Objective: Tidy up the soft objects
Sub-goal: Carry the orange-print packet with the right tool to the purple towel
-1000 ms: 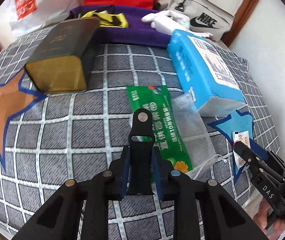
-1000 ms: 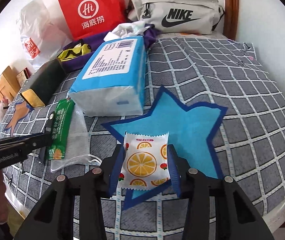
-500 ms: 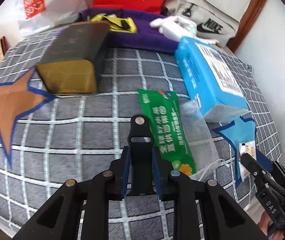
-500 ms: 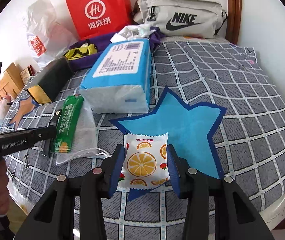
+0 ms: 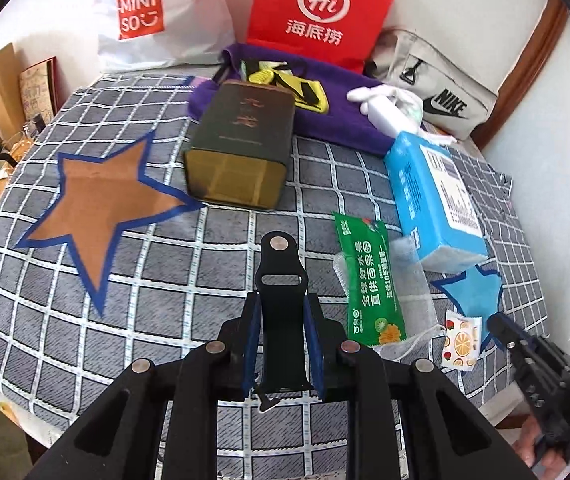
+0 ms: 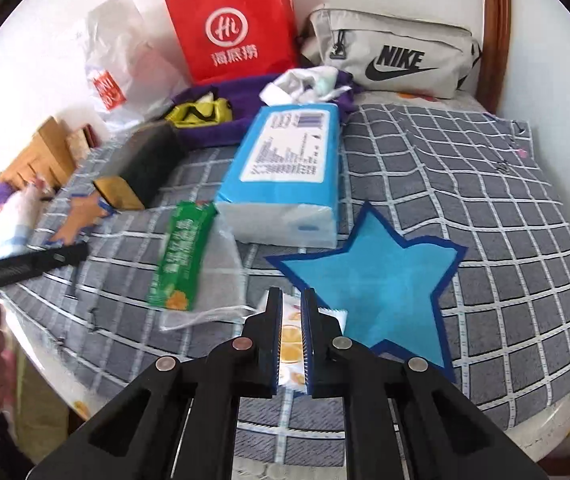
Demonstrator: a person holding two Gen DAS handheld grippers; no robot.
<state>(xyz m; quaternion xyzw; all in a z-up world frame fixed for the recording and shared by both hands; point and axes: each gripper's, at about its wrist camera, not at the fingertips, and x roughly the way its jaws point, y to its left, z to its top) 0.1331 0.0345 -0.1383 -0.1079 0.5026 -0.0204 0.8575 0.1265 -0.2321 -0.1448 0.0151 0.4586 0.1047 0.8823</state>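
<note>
At the near edge of the bed, 6 o'clock in the left view, left gripper (image 5: 281, 312) is clamped on a black strap (image 5: 281, 276), which stands up from the pads clear of the quilt (image 5: 189, 276).

Right gripper (image 6: 292, 304) sits over the sachet (image 5: 461, 344). Its jaws have just been closing and are now down to a slit. The sachet shows through the slit and on both sides of it. Can't tell if the pads actually bite it.

Sachet lies at the blue star (image 6: 377, 280)'s lower-left tip, half off it.

Likely step: sort each item to a star.
- Strap: probably goes to the brown star (image 5: 101, 208), at 10 o'clock from the left gripper. Keep the clamp tight, since the strap is floppy.
- Sachet: thin and flat on soft cloth, so an edge pinch is needed. Check the grip before lifting.

Surroundings:
- Quilt is grey check and soft.
- Green pack (image 5: 369, 276) lies on a mesh pouch (image 5: 413, 280), touching the tissue pack (image 5: 433, 200), at 2 o'clock.
- Tin (image 5: 241, 152) is at 12 o'clock.
- Red bag (image 5: 321, 12) and Nike bag (image 6: 389, 56) stand against the white wall.
</note>
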